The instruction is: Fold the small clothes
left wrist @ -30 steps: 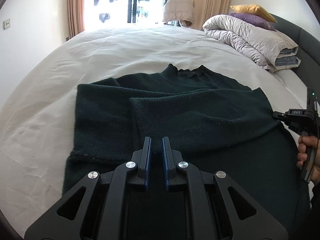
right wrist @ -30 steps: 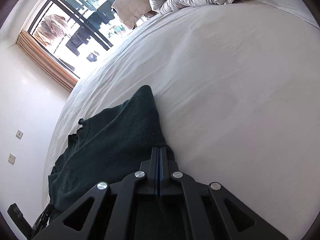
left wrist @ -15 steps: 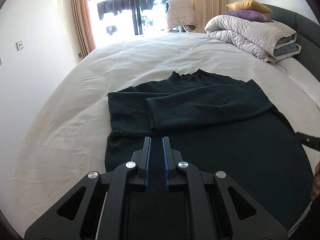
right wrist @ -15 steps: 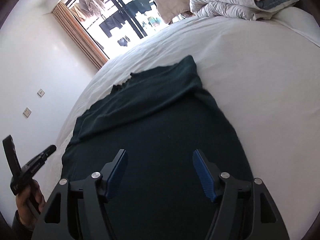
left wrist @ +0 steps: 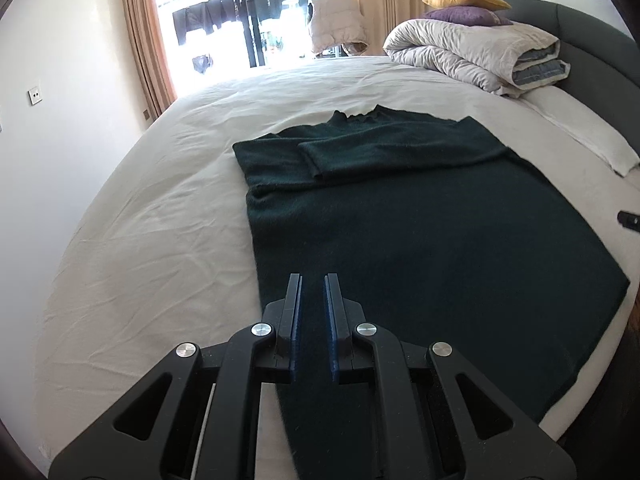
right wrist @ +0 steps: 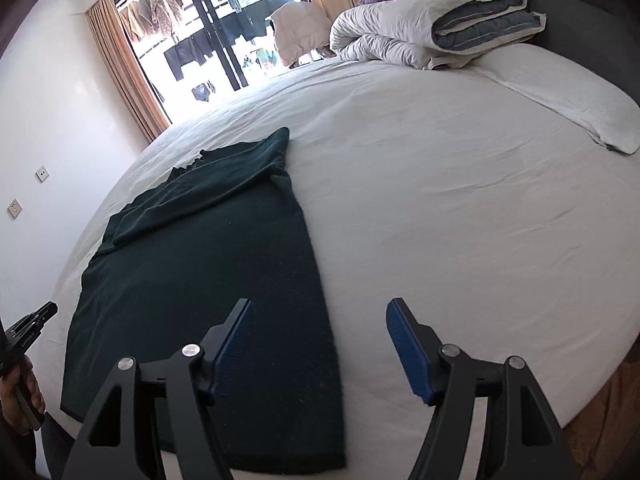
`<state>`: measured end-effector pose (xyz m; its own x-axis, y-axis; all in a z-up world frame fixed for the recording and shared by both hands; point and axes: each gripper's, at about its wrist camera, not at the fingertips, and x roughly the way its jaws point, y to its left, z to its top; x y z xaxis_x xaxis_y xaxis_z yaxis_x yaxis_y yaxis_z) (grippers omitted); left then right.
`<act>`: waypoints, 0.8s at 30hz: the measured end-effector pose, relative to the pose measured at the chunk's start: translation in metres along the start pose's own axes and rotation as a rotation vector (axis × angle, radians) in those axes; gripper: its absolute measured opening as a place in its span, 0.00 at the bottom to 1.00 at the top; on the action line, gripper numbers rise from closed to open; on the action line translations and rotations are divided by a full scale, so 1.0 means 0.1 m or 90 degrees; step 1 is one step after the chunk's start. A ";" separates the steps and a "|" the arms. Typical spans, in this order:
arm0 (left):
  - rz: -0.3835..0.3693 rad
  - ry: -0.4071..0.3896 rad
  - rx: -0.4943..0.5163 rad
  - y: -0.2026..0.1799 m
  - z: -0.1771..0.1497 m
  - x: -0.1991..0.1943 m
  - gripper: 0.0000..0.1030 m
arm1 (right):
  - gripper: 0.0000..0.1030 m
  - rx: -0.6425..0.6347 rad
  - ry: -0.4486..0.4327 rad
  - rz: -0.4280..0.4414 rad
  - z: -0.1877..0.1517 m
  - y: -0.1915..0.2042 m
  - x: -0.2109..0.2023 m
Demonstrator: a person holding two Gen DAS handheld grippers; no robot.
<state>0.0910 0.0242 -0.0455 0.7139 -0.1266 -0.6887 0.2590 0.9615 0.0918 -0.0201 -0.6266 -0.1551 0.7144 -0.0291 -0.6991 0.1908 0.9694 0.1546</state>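
A dark green sweater (left wrist: pixel 420 220) lies flat on the white bed (left wrist: pixel 152 248), collar at the far end, both sleeves folded across the chest. It also shows in the right wrist view (right wrist: pixel 200 280). My left gripper (left wrist: pixel 312 280) hovers over the sweater's near left hem, its jaws nearly closed with a narrow gap and nothing between them. My right gripper (right wrist: pixel 318 308) is open wide and empty above the sweater's near right edge. The left gripper's tip shows at the left edge of the right wrist view (right wrist: pixel 30 326).
A folded grey-white duvet (left wrist: pixel 472 56) with purple and yellow pillows lies at the bed's far right by the dark headboard (left wrist: pixel 580 36). A white towel (right wrist: pixel 580 112) lies along the right side. A window with curtains (left wrist: pixel 144 40) is behind the bed.
Both grippers have pulled back toward the near edge of the bed. The right gripper let go of the sweater's side and opened wide. The left stayed nearly closed.
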 end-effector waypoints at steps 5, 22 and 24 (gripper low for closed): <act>-0.002 0.014 0.017 0.17 -0.49 -0.20 0.10 | 0.68 -0.033 0.003 -0.052 -0.18 -0.19 -0.23; 0.057 -0.034 0.274 0.22 -1.37 -0.51 0.72 | 0.68 -0.317 0.028 -0.163 -0.73 -0.12 -0.23; 0.063 -0.042 0.329 0.19 -1.45 -0.50 0.72 | 0.68 -0.338 0.038 -0.171 -0.78 -0.10 -0.19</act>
<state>-0.0340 0.0842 -0.1132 0.7860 -0.0722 -0.6139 0.4636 0.7257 0.5083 -0.0878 -0.6167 -0.1981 0.6459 -0.2914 -0.7056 -0.0139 0.9197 -0.3925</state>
